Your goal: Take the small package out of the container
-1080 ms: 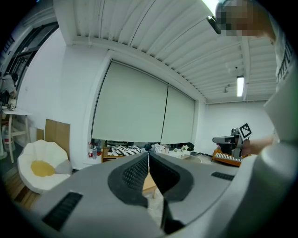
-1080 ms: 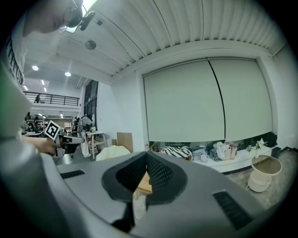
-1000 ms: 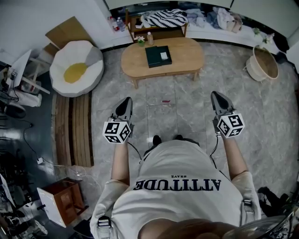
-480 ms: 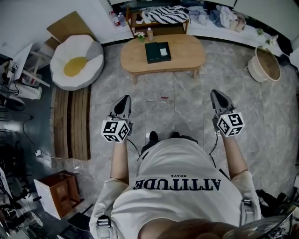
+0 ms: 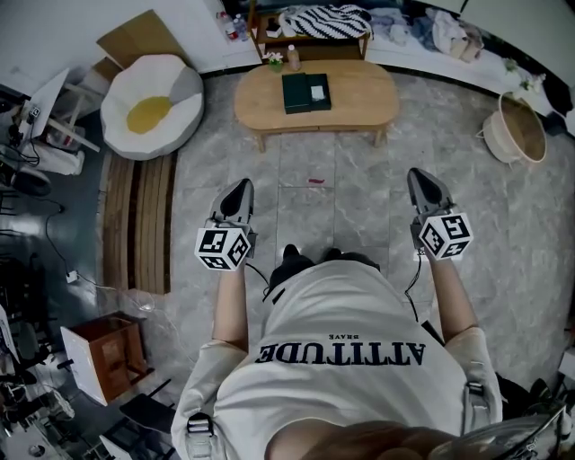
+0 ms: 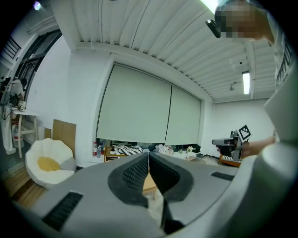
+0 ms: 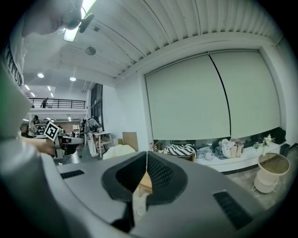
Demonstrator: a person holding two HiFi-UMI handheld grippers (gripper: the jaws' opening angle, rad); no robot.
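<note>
A dark green container [image 5: 305,92] lies on the oval wooden table [image 5: 359,99] far ahead, with a small pale package [image 5: 317,91] showing in it. My left gripper [image 5: 239,192] is held at waist height over the marble floor, jaws shut with nothing between them. My right gripper [image 5: 426,188] is level with it on the other side, also shut and empty. Both point toward the table and are well short of it. In the left gripper view the closed tips [image 6: 148,155] meet; in the right gripper view the tips [image 7: 146,155] meet too.
A white and yellow egg-shaped beanbag [image 5: 149,105] sits at the left, a woven basket [image 5: 519,127] at the right. A shelf with striped cloth [image 5: 323,20] stands behind the table. A wooden stool [image 5: 106,355] and cables are at the lower left.
The whole view has shifted slightly as the person steps toward the table; both grippers keep the same pose and stay shut.
</note>
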